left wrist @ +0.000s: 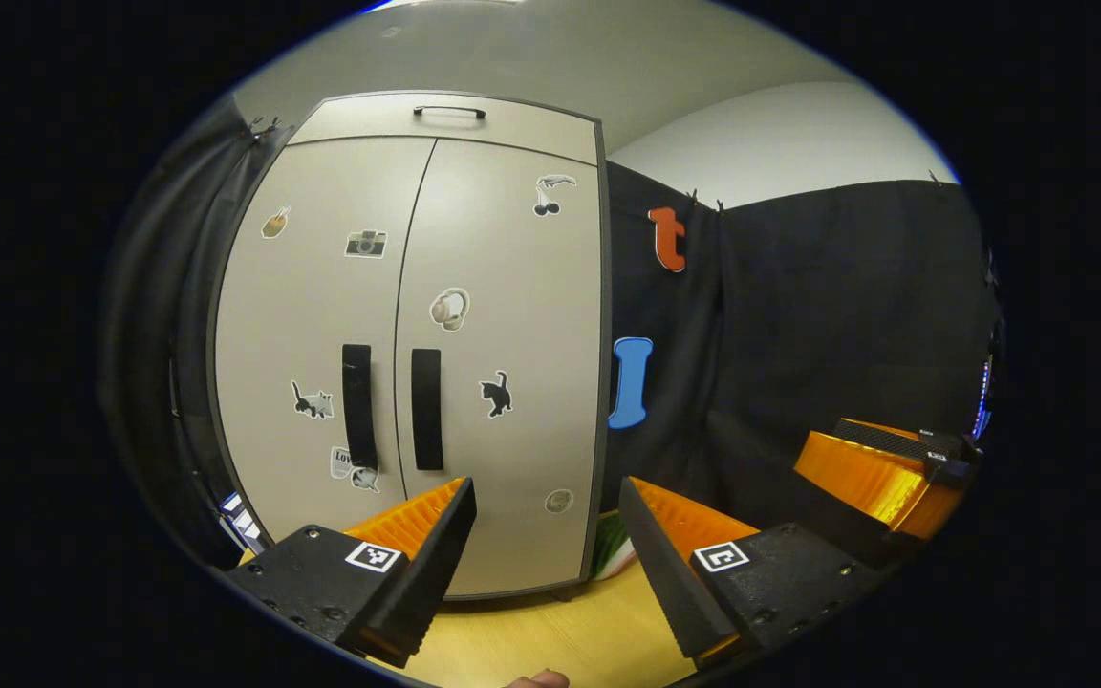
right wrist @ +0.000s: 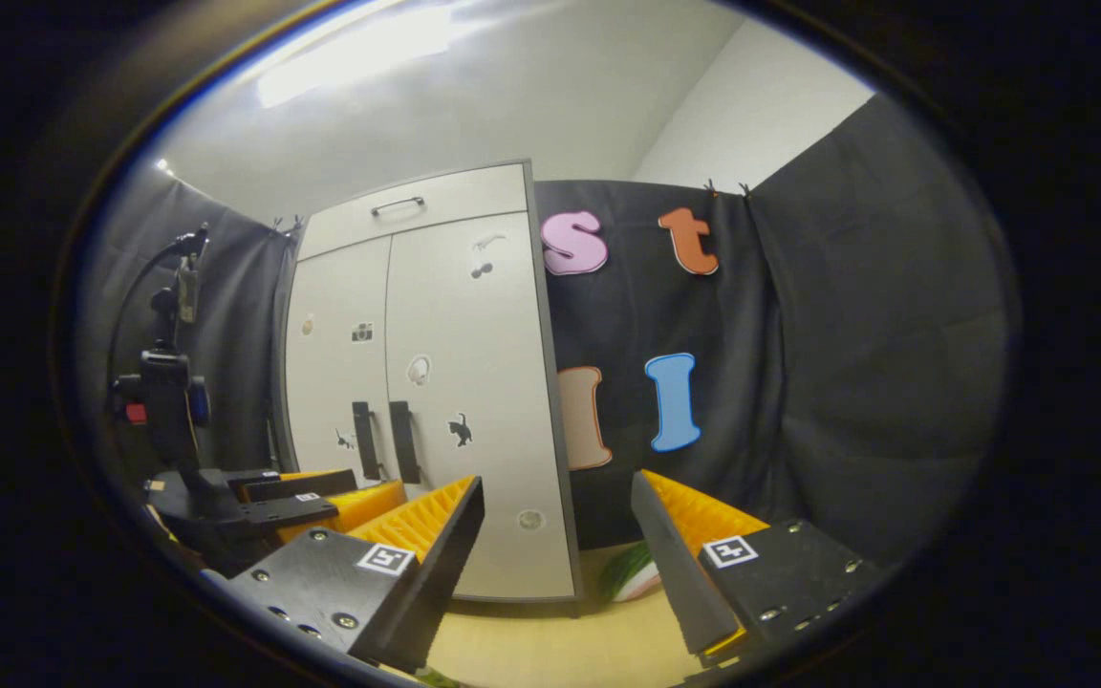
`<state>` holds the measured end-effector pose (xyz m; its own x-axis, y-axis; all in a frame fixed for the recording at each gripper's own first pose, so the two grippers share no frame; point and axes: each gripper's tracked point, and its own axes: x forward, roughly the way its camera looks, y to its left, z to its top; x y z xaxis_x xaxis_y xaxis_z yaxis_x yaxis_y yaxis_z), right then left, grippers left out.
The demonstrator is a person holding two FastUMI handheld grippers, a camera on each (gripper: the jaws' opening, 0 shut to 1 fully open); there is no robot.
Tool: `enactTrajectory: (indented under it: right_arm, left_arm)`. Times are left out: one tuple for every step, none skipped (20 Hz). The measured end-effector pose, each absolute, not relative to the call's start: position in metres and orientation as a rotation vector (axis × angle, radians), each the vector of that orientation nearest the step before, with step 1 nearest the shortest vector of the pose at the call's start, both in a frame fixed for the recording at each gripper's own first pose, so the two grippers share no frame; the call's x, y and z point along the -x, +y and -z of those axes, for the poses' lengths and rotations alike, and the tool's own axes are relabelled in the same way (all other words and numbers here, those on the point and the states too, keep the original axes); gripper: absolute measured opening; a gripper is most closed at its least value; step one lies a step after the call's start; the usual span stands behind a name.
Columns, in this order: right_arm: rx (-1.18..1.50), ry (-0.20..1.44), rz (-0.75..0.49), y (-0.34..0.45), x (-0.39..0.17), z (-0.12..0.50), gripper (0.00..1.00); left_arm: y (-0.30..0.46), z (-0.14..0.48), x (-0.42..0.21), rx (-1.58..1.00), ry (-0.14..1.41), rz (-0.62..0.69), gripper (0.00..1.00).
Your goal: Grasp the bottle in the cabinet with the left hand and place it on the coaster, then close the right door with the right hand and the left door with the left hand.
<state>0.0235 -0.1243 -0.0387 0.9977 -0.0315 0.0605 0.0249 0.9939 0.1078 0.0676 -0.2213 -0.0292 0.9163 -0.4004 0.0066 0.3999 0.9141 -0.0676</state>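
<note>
In the left gripper view, the left hand-held gripper [left wrist: 547, 535] is spread wide and holds nothing, above the wooden worktop [left wrist: 550, 640]. Ahead stands the cabinet [left wrist: 417, 334], its left door [left wrist: 316, 325] and right door [left wrist: 503, 344] both closed, covered with stickers; one near the left handle reads partly "Lov". The bottle is hidden. The right hand-held gripper [left wrist: 895, 468] is at the right edge.

In the right gripper view, the right hand-held gripper [right wrist: 558, 535] gapes wide, empty, facing the closed cabinet [right wrist: 436, 382]. The left hand-held gripper [right wrist: 302, 497] sits at the left.
</note>
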Motion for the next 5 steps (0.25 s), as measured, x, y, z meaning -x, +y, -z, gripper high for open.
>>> enactTrajectory:
  right_arm:
    - [-0.109, -0.061, 0.025, -0.1261, -0.0242, 0.0382, 0.94]
    - [-0.111, -0.060, 0.022, -0.1286, -0.0242, 0.0379, 0.94]
    - [-0.113, -0.060, 0.020, -0.1309, -0.0248, 0.0373, 0.94]
    - [-0.115, -0.061, 0.019, -0.1333, -0.0240, 0.0366, 0.94]
    - [-0.118, -0.066, 0.018, -0.1344, -0.0249, 0.0338, 0.94]
  left_arm:
    - [-0.2214, 0.0285, -0.0681, 0.070, 0.006, 0.404, 0.95]
    - [-0.2233, 0.0275, -0.0682, 0.075, 0.004, 0.401, 0.95]
    - [-0.2257, 0.0266, -0.0679, 0.079, 0.004, 0.397, 0.95]
    - [-0.2272, 0.0245, -0.0674, 0.080, 0.000, 0.394, 0.95]
    - [-0.2277, 0.0220, -0.0675, 0.078, -0.006, 0.388, 0.95]
